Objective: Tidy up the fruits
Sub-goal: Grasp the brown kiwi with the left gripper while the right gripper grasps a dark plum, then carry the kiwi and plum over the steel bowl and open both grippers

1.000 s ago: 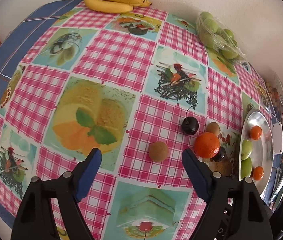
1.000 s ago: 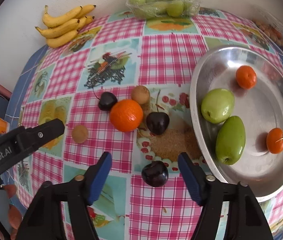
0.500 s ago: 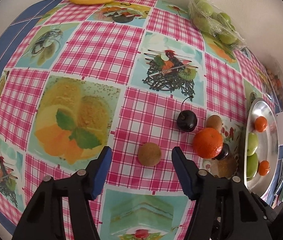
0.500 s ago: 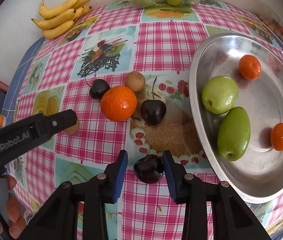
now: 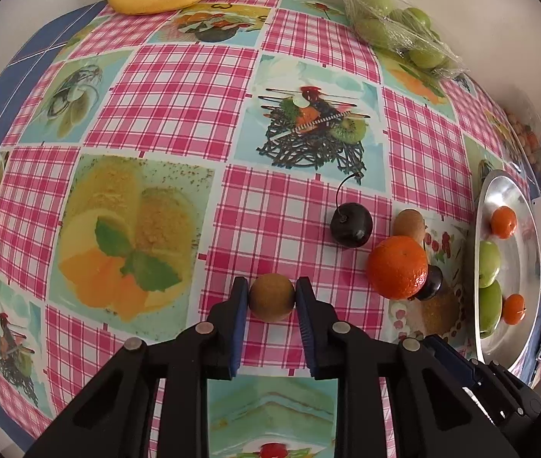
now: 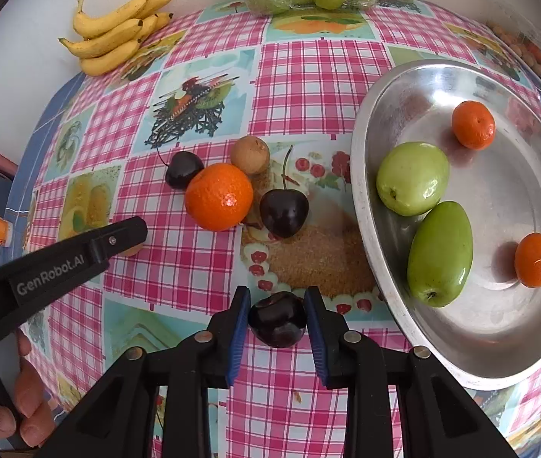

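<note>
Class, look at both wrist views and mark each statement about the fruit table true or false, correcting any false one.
1. The left tongs are shut on a small brown fruit. True.
2. The right tongs grip an orange. False: they are shut on a dark cherry.
3. The metal tray holds two green fruits and two small oranges. True.
4. The bananas lie in the tray. False: they lie on the tablecloth by the wall.
5. The big orange lies on the tablecloth, outside the tray. True.

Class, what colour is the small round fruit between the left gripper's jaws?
Brown: the small round brown fruit, clearest in the left wrist view.
</note>
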Available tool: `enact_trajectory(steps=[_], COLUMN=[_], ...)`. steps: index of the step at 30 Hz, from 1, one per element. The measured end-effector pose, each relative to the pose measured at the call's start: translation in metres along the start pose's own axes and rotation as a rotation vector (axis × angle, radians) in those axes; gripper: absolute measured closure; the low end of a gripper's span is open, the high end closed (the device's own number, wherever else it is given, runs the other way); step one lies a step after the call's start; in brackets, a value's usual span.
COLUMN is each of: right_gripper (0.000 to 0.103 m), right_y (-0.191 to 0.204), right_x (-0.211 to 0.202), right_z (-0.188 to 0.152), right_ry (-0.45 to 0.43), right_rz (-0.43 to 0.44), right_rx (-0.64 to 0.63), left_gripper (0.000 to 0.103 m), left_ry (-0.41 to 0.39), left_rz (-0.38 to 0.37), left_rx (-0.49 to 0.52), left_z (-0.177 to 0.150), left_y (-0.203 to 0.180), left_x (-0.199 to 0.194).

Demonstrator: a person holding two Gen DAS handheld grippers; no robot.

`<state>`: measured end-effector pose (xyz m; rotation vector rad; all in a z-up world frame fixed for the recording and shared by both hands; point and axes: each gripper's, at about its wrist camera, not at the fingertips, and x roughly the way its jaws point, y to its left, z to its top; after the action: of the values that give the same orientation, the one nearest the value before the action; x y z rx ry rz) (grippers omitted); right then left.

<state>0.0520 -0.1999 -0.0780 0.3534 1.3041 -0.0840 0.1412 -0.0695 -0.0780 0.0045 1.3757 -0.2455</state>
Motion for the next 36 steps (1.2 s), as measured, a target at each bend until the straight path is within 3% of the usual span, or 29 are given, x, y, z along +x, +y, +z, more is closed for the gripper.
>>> enact_trajectory(steps=[6, 15, 20, 26, 36], right_gripper=[0.072, 0.072, 0.072, 0.072, 0.072], right_y=[0.003, 0.001, -0.005, -0.033, -0.090], right_x=[-0.007, -0.046, -0.055, -0.060, -0.068], right_z=[0.001, 0.007, 0.010, 0.012, 0.011], right_ry=[-0.024, -0.149, -0.174, -0.185, -0.223], right_rz=[0.033, 0.075, 0.083, 0.064, -0.001], right_rx=[0.008, 0.018, 0.048, 0.125, 0.264], left_gripper=[0.077, 0.077, 0.077, 0.077, 0.077], left_ry=[-0.043, -0.138, -0.175, -0.179, -0.155], left_rz=[-0.019, -0.059, -0.067, -0.092, -0.152], left_rx=[-0.013, -0.018, -0.014, 0.032, 0.192], left_z=[0.002, 0.006, 0.000, -0.006, -0.021], left_y=[0.003, 0.003, 0.004, -0.017, -0.084], left_x=[-0.015, -0.051, -0.067, -0.074, -0.071])
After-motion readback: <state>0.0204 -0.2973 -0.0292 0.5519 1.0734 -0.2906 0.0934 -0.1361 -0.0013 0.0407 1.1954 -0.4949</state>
